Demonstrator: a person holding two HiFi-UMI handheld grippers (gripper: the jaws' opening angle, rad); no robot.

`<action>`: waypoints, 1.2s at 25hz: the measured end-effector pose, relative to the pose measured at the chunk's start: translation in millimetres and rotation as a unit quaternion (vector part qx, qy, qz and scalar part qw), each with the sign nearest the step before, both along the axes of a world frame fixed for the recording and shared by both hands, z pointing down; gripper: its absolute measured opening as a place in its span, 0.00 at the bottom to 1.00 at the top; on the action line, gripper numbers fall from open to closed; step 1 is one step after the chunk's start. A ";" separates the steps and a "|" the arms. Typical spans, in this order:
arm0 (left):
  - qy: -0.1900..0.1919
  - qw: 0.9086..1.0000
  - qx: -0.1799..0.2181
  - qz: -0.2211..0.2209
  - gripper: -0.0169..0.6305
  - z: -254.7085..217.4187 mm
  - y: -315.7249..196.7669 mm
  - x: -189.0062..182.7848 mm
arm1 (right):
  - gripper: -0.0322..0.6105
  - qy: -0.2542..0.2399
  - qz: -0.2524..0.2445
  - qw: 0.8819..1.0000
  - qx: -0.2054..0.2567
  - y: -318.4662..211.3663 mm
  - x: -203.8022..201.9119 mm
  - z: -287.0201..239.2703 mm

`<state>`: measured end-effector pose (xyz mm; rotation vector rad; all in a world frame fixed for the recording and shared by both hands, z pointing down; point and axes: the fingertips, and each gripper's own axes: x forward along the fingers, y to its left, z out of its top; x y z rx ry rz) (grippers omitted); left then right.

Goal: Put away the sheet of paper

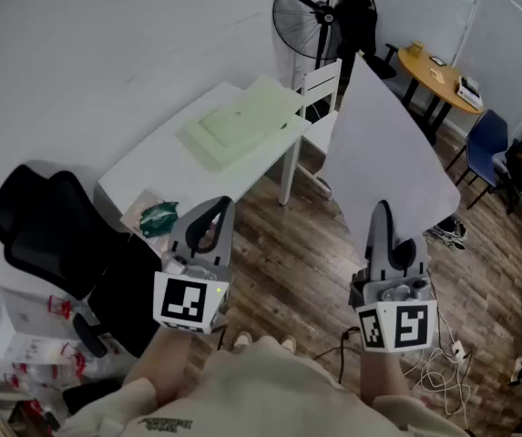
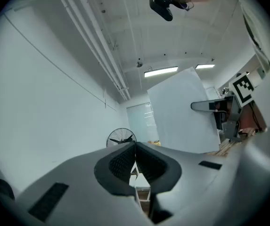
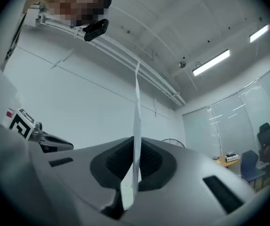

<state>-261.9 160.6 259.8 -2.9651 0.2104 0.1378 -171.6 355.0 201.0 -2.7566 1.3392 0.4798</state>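
Note:
A white sheet of paper [image 1: 383, 144] stands upright in the air over the wooden floor, held at its lower edge by my right gripper [image 1: 383, 211], which is shut on it. In the right gripper view the sheet [image 3: 136, 112] shows edge-on, pinched between the dark pads. My left gripper [image 1: 219, 208] hangs to the left, apart from the sheet, with its jaws shut and nothing between them [image 2: 135, 147]. From the left gripper view the sheet [image 2: 179, 112] and the right gripper [image 2: 210, 106] are off to the right. A pale green folder [image 1: 240, 122] lies on the white table [image 1: 147, 167].
A green packet [image 1: 158, 217] lies at the table's near corner. A black office chair [image 1: 46, 226] stands at the left, a white chair [image 1: 320, 89] and a standing fan [image 1: 320, 12] beyond the table. A round yellow table [image 1: 434, 76] and blue chair [image 1: 484, 144] are at far right. Cables [image 1: 438, 362] lie on the floor.

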 end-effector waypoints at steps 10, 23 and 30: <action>-0.006 1.000 -0.003 -0.012 0.06 7.2 9.9 14.5 | 0.09 -0.018 -0.004 1.000 0.003 21.8 22.8 13.4; -0.017 0.999 -0.010 -0.036 0.06 22.1 43.7 29.4 | 0.09 -0.032 -0.028 0.999 -0.015 57.8 52.9 31.4; -0.024 0.999 -0.006 -0.036 0.06 27.5 40.5 34.4 | 0.09 -0.029 -0.028 0.999 -0.010 53.1 66.7 27.9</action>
